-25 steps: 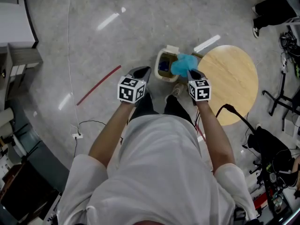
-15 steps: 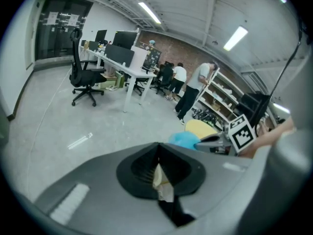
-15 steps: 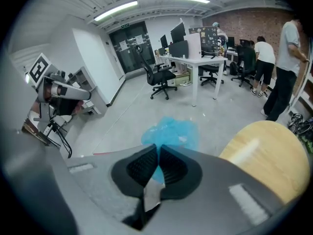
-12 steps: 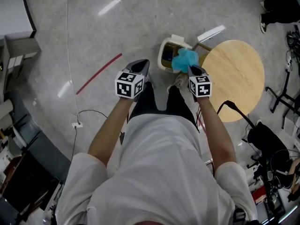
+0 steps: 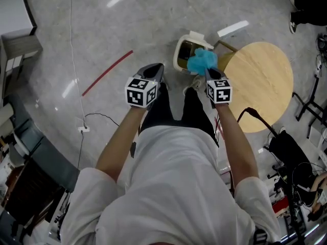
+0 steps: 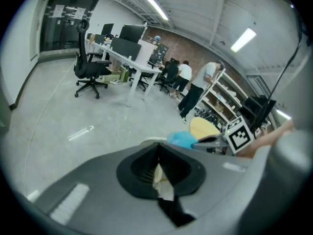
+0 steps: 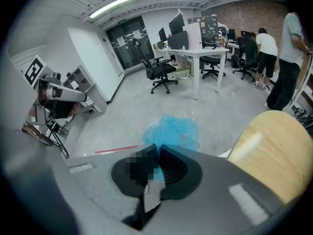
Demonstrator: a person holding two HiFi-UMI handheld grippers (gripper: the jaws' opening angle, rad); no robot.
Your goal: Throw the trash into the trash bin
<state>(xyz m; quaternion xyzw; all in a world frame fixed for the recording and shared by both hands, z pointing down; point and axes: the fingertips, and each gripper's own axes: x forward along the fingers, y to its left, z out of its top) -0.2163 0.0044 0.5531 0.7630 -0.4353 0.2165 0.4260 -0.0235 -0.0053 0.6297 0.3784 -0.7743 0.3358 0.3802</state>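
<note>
A cream trash bin (image 5: 180, 55) stands on the grey floor next to a round wooden table (image 5: 260, 83). My right gripper (image 5: 207, 71) is shut on a crumpled blue piece of trash (image 5: 203, 60), which hangs over the bin's right side. In the right gripper view the blue trash (image 7: 171, 131) bulges out past the closed jaws of the right gripper (image 7: 159, 148). My left gripper (image 5: 153, 73) is left of the bin, and I see nothing in it. In the left gripper view the left gripper (image 6: 157, 145) has its jaws together; the blue trash (image 6: 182, 139) shows just beyond.
A red tape line (image 5: 107, 73) and a white cable (image 5: 71, 60) cross the floor at the left. The person's shoes (image 5: 191, 91) stand just before the bin. Black stands and cables (image 5: 301, 106) crowd the right. Desks, chairs and people (image 7: 274, 58) are far off.
Both grippers have sunk a little toward the floor. The blue trash stays clamped in the right one, still over the bin's right side. The left gripper keeps its jaws together.
</note>
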